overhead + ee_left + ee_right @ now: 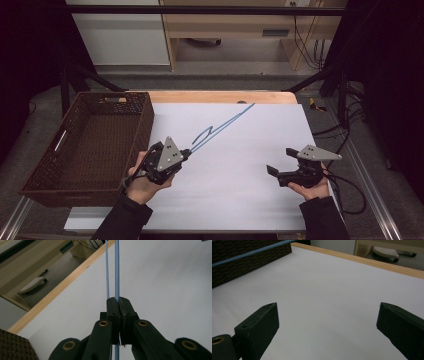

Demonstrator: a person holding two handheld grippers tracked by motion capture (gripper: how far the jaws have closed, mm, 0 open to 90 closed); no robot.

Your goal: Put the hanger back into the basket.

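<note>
A long thin blue cord (225,124), doubled into two strands with a kink near its middle, runs slantwise over the white table cover (240,195) toward the far edge. My left gripper (187,151) is shut on its near end. In the left gripper view the jaws (117,300) are pressed together on the blue cord (116,270), which stretches away above the table. My right gripper (281,161) is at the right of the table, open, with nothing between its jaws (328,312). The blue cord (249,253) crosses the far left of the right gripper view.
A brown woven basket (145,120) stands at the left of the table, right beside my left hand, and its wall (249,267) appears in the right gripper view. A wooden table edge (220,96) borders the far side. Black cables (350,195) trail off the right side.
</note>
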